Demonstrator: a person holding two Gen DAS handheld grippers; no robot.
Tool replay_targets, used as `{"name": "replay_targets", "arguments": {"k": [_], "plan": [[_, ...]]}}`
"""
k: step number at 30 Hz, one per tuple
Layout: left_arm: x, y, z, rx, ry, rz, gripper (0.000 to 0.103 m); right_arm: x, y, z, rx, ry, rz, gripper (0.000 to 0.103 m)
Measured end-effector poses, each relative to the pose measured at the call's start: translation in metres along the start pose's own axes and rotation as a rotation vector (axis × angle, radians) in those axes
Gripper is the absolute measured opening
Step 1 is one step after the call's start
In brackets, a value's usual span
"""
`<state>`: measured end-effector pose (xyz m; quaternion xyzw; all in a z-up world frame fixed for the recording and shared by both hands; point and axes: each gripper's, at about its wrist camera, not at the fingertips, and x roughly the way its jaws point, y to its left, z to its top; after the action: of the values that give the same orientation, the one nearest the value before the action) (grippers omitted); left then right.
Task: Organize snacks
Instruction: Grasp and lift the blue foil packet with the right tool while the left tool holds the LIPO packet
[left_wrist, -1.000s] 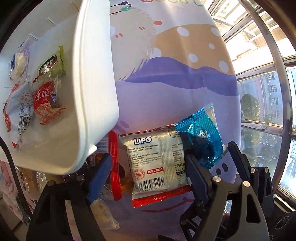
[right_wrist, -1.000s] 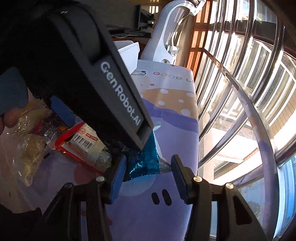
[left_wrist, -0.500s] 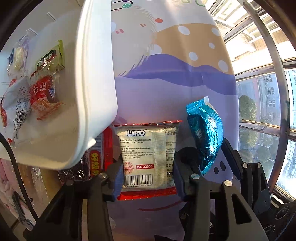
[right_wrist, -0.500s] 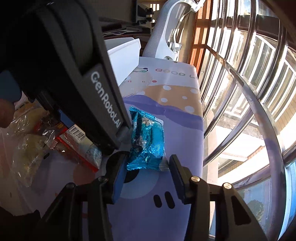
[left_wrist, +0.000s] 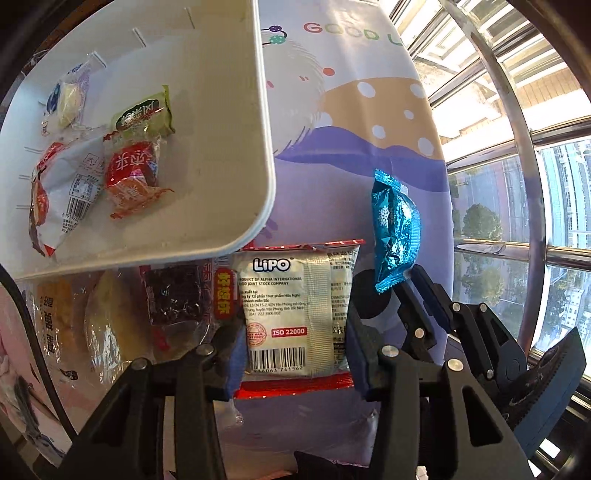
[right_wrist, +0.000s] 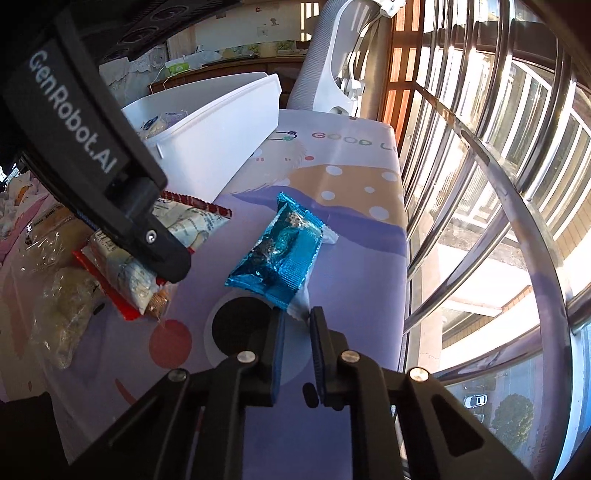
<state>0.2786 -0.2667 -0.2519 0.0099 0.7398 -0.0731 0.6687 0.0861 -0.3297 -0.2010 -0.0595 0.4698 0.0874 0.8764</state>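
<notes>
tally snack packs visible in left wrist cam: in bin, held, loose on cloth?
In the white bin: 4 packs, red, green, white, clear
Held: 2, LiPO pack in the left gripper, blue foil pack in the right gripper
Loose on the cloth: 3 clear-wrapped packs
Total: 9

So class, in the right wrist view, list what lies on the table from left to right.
Clear-wrapped pastry → Lipo packet in the left gripper → blue foil snack, its end pinched by the right gripper.
</notes>
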Motion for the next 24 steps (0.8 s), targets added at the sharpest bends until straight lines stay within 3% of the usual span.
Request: {"name": "replay_targets", "arguments": {"k": [8,24], "plan": [[-0.020,0.021,-0.020,-0.035,-0.032,-0.015,0.044,-0.005,0.008,0.002,-0.021,-0.009,0.001,0.000],[-0.088,0.067,-0.059,-0.057,-0.102,-0.054,0.044,-0.048,0.041,0.014,-0.071,-0.043,0.024,0.000]]}}
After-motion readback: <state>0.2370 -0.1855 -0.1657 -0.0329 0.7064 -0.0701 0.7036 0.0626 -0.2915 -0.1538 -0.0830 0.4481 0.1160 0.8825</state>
